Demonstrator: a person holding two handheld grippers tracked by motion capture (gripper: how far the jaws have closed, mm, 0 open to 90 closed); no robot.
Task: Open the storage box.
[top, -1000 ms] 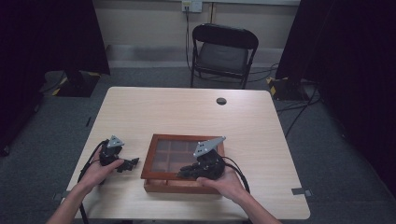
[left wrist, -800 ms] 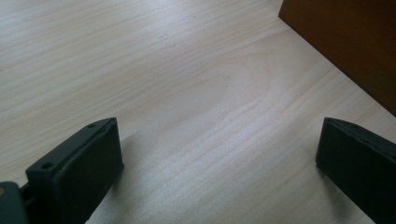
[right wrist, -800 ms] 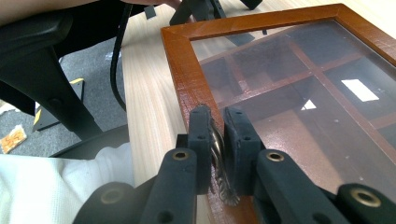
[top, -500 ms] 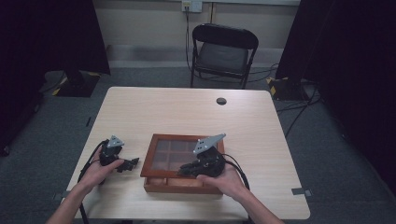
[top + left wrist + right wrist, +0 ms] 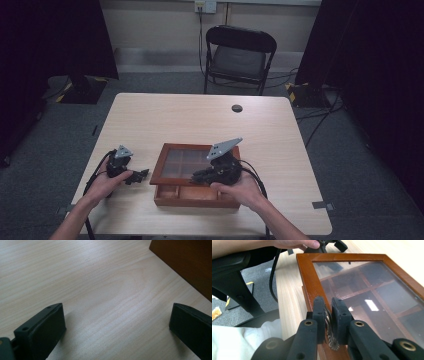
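Right claw [image 5: 327, 315] clamped on lid's latch [image 5: 329, 327]

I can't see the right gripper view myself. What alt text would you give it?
The right gripper has its two black jaws shut on a small ornate metal latch at the front edge of a wooden box's glass-paned lid, with dividers visible through the glass. Beyond, a hand holds the left gripper on the pale table.
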